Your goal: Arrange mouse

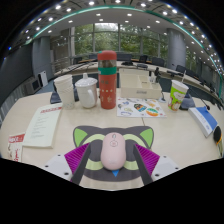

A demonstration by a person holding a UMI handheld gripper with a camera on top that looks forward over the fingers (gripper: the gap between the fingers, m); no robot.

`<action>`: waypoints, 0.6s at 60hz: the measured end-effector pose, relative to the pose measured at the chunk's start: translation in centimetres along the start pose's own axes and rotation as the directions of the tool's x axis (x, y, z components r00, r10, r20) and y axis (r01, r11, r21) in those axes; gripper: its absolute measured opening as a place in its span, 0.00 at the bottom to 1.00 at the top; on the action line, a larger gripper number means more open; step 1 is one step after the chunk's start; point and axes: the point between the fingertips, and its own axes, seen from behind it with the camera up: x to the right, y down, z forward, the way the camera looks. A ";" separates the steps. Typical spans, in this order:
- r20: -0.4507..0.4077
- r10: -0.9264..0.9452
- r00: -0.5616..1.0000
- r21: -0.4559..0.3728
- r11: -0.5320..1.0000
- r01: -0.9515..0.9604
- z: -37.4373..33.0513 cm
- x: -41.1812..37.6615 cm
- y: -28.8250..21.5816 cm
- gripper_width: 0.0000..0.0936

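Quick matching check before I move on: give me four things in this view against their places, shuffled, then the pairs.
1. mouse
2. red bottle
3. white mug
4. booklet

a. beyond the fingers, standing tall at mid-table
b. between the gripper fingers
c. flat on the table, left of the fingers
d. just left of the bottle

Pairs: 1-b, 2-a, 3-d, 4-c.

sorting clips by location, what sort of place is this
Probably an office or shared workroom: a wide desk with papers, a bottle, chairs and ceiling lights. A mouse sits between the open jaws.
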 end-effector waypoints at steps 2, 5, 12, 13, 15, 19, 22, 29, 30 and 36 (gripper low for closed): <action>-0.017 -0.006 1.000 -0.003 1.000 0.006 -1.0 0.2 -0.2 0.90; -0.034 -0.012 0.999 0.002 1.000 0.012 -3.0 0.3 -0.9 0.91; -0.043 -0.009 0.999 0.012 1.000 0.010 -9.3 0.0 -2.1 0.91; -0.045 -0.010 0.999 0.014 1.000 0.011 -10.3 0.0 -2.2 0.91; -0.054 -0.012 0.998 0.013 1.000 0.013 -12.4 -0.1 -2.3 0.91; -0.076 -0.010 0.997 0.021 1.000 0.011 -16.4 -0.3 -2.5 0.91; -0.089 -0.008 0.996 0.028 1.000 0.011 -19.4 -0.5 -2.5 0.91; -0.124 -0.006 0.992 0.051 0.999 0.013 -25.1 -0.9 -2.2 0.92; -0.128 -0.006 0.992 0.053 0.999 0.013 -26.1 -1.0 -2.1 0.92; -0.145 0.012 0.989 0.066 0.998 -0.002 -29.3 -1.5 -1.5 0.92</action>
